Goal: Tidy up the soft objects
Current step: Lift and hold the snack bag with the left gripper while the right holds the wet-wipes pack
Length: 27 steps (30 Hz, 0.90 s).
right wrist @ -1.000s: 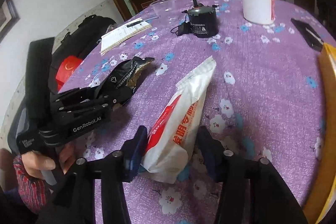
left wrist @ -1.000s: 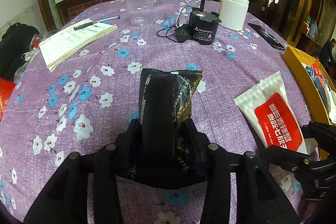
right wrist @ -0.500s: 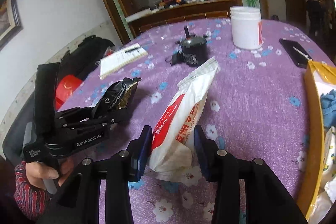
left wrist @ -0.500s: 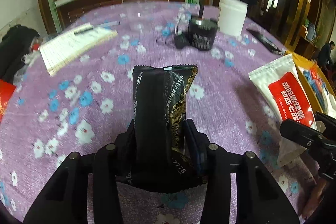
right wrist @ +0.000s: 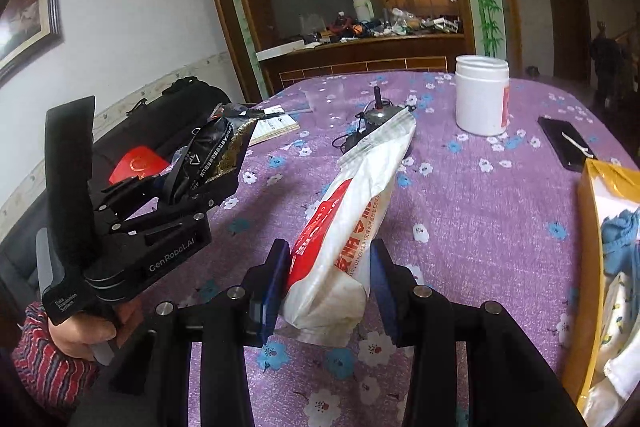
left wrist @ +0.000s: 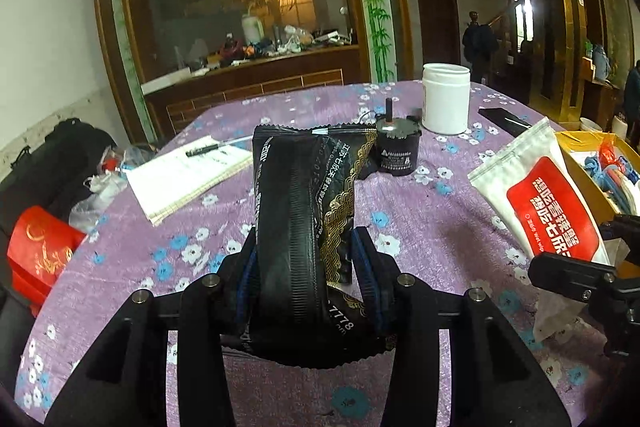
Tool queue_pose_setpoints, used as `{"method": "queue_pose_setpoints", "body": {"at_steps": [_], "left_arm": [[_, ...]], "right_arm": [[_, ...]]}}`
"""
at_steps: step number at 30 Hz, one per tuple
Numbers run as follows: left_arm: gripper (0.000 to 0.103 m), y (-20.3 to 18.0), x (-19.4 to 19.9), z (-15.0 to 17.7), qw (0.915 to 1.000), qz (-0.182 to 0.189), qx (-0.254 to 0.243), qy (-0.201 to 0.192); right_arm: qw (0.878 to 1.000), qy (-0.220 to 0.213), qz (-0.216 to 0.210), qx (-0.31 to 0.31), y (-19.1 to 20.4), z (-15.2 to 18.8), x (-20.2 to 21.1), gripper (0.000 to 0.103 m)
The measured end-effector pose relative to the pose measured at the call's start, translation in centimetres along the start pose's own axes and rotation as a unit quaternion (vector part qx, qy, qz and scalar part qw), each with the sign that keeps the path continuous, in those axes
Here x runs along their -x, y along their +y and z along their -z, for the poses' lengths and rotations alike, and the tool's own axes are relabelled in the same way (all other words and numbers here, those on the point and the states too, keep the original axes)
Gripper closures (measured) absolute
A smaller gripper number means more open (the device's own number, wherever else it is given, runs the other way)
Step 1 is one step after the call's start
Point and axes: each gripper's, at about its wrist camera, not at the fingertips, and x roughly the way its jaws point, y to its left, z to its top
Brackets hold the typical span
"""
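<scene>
- The left tongs (left wrist: 305,267) are clamped on a black snack packet (left wrist: 304,211), held upright above the tabletop (left wrist: 440,227).
- The right tongs (right wrist: 330,283) grip a white-and-red pouch (right wrist: 352,211), its long axis pointing away from them.
- The yellow bin (right wrist: 592,227) of cloth items lies to the right, nearer the right tongs; that pouch probably goes in first.

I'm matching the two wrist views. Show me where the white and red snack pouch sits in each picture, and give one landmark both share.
Left wrist view: the white and red snack pouch is at the right edge, lifted off the tablecloth, held by the right gripper.
Right wrist view: it is at centre, clamped between the jaws.
Shared landmark: the white plastic jar at the table's far side.
</scene>
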Motion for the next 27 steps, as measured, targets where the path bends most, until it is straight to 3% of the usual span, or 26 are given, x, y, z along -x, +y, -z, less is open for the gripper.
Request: {"method": "queue_pose_setpoints", "body": {"at_steps": [27], "left_arm": [[0.061, -0.3, 0.8, 0.2, 0.9997, -0.016, -0.009, -0.017]], "right_arm": [[1.0, -0.028, 0.002, 0.006, 0.1, 0.0, 1.1, 0.061]]}}
